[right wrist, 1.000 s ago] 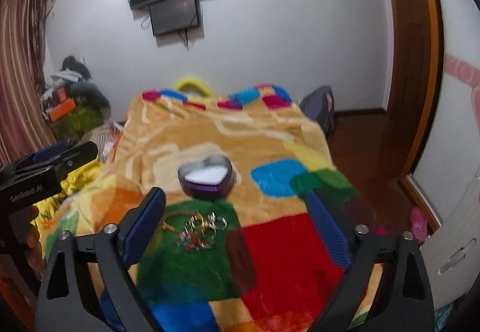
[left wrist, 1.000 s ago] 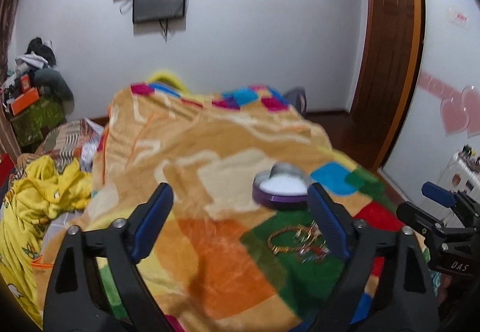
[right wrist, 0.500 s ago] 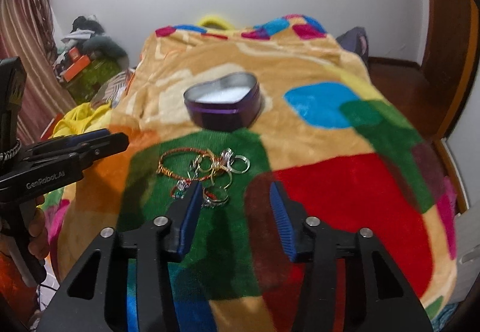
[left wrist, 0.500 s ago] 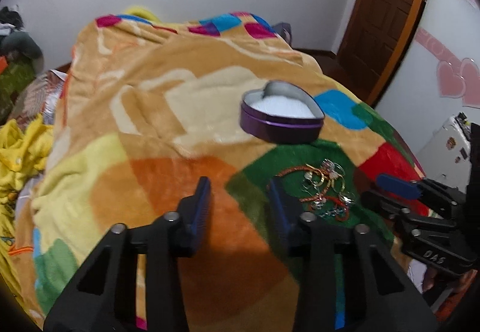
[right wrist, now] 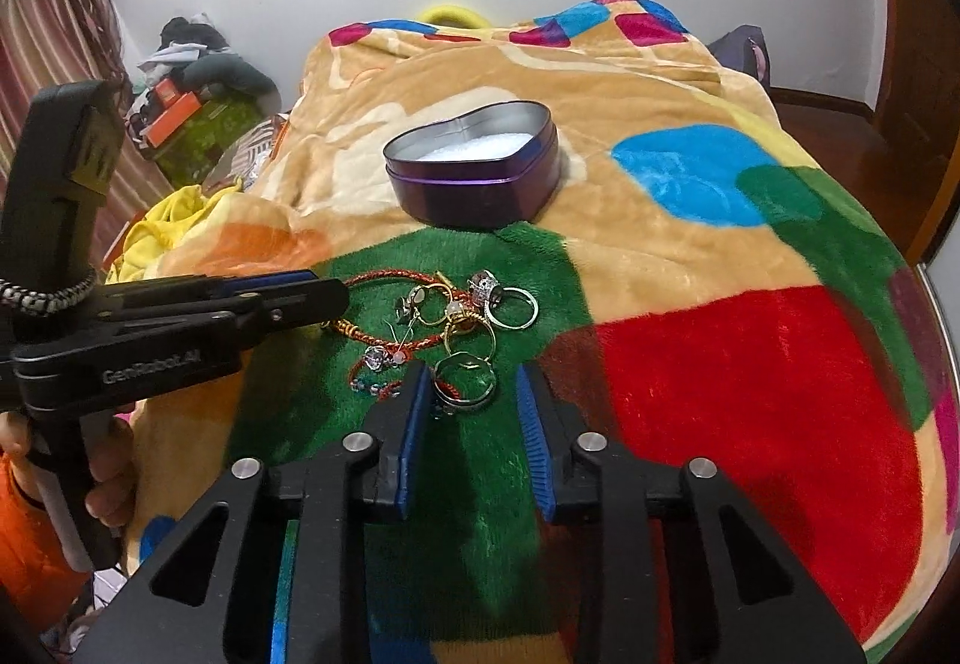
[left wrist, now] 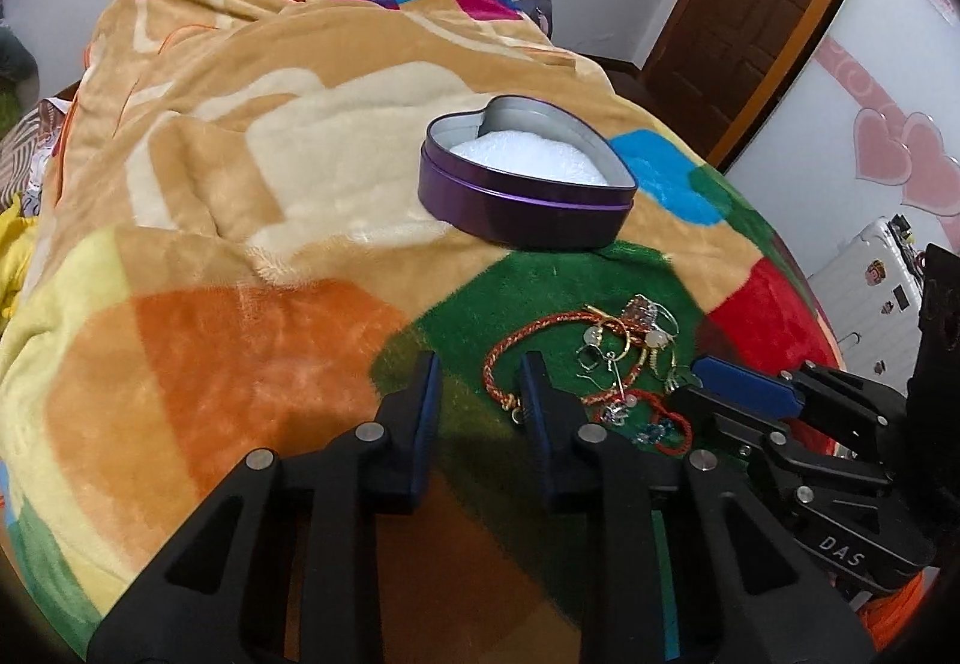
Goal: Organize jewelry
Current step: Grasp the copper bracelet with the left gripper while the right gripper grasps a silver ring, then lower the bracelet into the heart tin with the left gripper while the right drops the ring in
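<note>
Where the blanket (right wrist: 708, 244) shows its green patch, near the bed's near edge, the jewelry pile (right wrist: 444, 334) lies in a loose tangle, and both grippers hover just short of it. The left gripper (left wrist: 480, 382) holds its jaws parted by a narrow gap with nothing between them; its right finger tip sits at the rim of the red braided bracelet (left wrist: 528, 340). The right gripper (right wrist: 471, 394) is likewise released and empty, its blue pads flanking the closest ring (right wrist: 465, 382) without visibly pressing it.

One heart-shaped purple tin (right wrist: 474, 166) stands open beyond the pile, toward the middle of the bed, apart from the jewelry by a strip of green and tan fabric; a white lining fills its floor. Wide bare blanket spreads to the right of the pile, over the red patch toward the bed's right edge, and to the left over the orange patch.

Counted: one tin, two grippers, one large braided bracelet, a smaller red cord loop (left wrist: 666, 424), and at least four rings in gold and silver tones; the tangled smaller pieces are too knotted to number. One wooden door (left wrist: 744, 3) stands past the bed's far right corner.
</note>
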The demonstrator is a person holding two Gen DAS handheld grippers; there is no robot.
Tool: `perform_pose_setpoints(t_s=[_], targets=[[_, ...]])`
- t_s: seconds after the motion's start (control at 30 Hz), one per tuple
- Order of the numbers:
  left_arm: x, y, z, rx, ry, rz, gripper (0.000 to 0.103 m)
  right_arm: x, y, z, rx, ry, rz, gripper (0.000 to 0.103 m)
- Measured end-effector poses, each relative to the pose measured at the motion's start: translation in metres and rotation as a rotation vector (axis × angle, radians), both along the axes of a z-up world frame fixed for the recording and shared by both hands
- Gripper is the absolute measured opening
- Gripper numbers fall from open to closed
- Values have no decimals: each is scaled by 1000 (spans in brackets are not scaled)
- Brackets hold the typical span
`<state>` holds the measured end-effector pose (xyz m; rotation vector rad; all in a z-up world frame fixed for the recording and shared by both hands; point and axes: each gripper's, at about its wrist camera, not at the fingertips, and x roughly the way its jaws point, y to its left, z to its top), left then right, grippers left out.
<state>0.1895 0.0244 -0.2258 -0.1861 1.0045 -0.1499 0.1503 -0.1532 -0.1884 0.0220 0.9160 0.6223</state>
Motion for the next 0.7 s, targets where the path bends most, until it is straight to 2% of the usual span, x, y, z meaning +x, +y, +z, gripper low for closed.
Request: perform_pose_setpoints(t_s=[0.07, 0.2, 0.3, 0.47, 0.7], targets=[[4, -2, -2, 5, 3, -4, 26, 0, 1, -1, 3, 0, 2, 20], [6, -2, -5, 1, 11, -13, 8, 0, 2, 0, -1, -10, 1, 20], [7, 1, -4, -8, 7, -11, 2, 0, 1, 3, 0, -14, -6, 20], [0, -3, 4, 18, -27, -13, 1, -1, -4, 9, 7, -25, -22, 20], [-12, -5, 33, 47, -108, -11, 1, -1, -10, 25, 15, -65, -46, 20]])
